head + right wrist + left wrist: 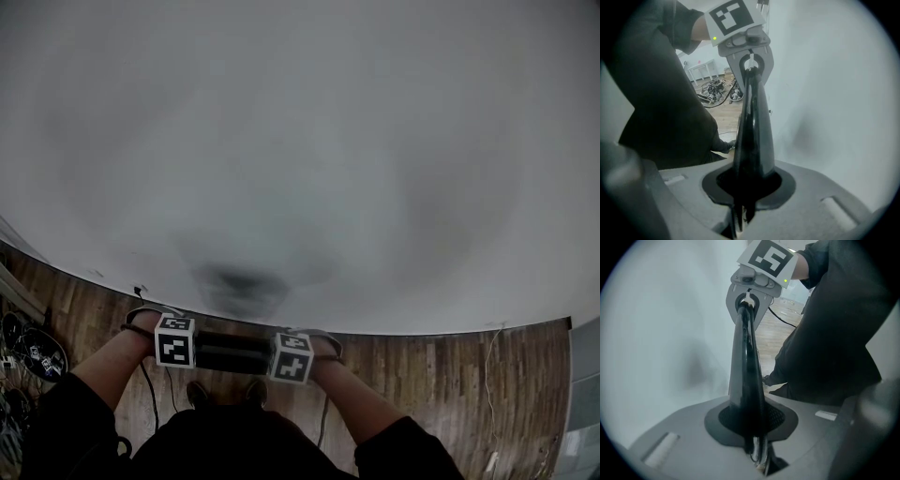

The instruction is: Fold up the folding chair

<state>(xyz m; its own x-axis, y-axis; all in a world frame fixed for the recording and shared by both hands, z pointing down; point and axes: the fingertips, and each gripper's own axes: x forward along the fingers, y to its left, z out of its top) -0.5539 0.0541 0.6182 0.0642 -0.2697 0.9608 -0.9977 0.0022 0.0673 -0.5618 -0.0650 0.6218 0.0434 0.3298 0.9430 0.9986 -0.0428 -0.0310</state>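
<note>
The folding chair [232,352] shows only as a flat black panel held edge-on close to my body, in front of a white wall. My left gripper [187,345] is shut on its left end and my right gripper [281,356] on its right end, the two facing each other. In the left gripper view the black chair [745,366] runs from my left gripper [757,460] up to the right gripper [749,303]. The right gripper view mirrors this: the chair [752,126] stretches from my right gripper [740,218] to the left gripper [750,63]. The chair's legs and seat are hidden.
A white wall [300,141] fills most of the head view. Below it lies a wooden floor [422,366], with my shoes [225,392] on it. Cables and dark gear [28,352] sit at the far left, a thin white cable [487,375] at the right.
</note>
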